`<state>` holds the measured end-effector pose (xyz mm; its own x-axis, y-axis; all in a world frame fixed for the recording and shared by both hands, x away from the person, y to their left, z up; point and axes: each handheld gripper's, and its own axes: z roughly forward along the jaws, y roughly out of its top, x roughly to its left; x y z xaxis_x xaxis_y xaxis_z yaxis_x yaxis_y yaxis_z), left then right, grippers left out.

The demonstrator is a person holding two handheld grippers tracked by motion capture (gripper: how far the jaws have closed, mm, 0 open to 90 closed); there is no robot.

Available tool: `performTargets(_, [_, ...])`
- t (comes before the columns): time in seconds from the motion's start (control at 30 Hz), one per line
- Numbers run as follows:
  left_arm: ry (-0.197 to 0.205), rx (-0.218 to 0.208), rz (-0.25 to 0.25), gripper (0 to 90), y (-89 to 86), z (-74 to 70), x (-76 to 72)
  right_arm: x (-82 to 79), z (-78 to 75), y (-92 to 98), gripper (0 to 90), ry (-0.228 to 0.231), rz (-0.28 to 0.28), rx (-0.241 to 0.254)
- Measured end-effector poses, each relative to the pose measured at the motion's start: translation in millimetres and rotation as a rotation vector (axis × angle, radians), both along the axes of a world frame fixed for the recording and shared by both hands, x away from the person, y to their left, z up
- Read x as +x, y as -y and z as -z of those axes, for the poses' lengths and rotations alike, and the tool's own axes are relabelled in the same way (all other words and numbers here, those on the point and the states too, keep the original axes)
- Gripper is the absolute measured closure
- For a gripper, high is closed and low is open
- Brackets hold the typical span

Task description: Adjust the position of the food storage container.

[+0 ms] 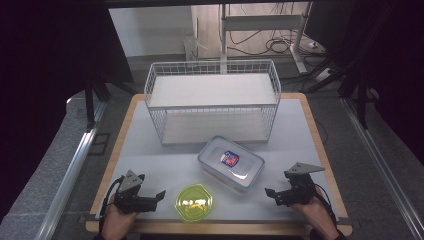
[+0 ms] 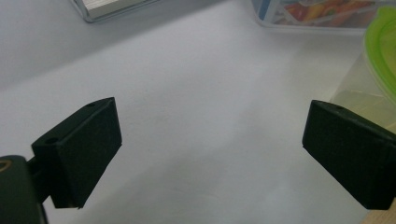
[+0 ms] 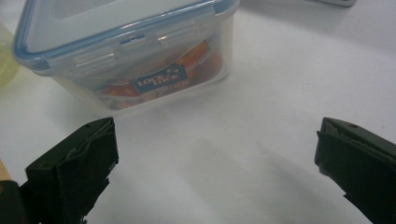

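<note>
1. Near the table's front-left corner, my left hand-held gripper (image 1: 159, 195) rests with its jaws spread, holding nothing.
2. At the front edge's middle sits the green-lidded tub (image 1: 194, 202): probably light, thin-walled and slippery; I'd pinch across its rim.
3. Just right, towards the centre, the clear latch-lid box (image 1: 231, 164) looks stiff; I'd take its short sides.
4. By the front-right corner, my right hand-held gripper (image 1: 270, 192) is also spread and empty.

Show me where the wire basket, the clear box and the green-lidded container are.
wire basket (image 1: 212, 67): high view, far rim.
clear box (image 1: 245, 165): high view, lid.
green-lidded container (image 1: 194, 202): high view, middle of lid.
</note>
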<state>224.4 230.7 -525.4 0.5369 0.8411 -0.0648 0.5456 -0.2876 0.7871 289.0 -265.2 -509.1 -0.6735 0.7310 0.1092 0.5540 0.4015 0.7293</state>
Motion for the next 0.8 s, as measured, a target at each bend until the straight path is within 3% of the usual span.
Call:
performTargets(0.1, [-0.007, -0.001, 0.009, 4.1, 1.0, 0.7, 0.5, 0.0, 0.4, 0.7, 0.0, -0.002, -0.011, -0.007])
performTargets(0.2, [-0.007, 0.002, 0.015, 4.2, 2.0, 1.2, 0.5, 1.0, 1.2, 2.1, 0.0, 0.027, -0.009, -0.001])
performTargets(0.23, [-0.001, 0.002, 0.014, 4.3, 2.1, 1.2, 0.3, 2.3, 1.1, 3.8, 1.5, 0.028, -0.030, 0.029])
performTargets(0.5, [0.036, -0.007, 0.009, 3.9, 0.1, 2.3, 0.5, 4.8, -0.2, 7.7, 6.9, 0.005, -0.019, 0.060])
performTargets(0.8, [0.008, 0.006, 0.029, 5.6, 4.6, 2.5, 0.6, 3.2, -1.9, 1.4, 3.2, 0.007, -0.014, 0.049])
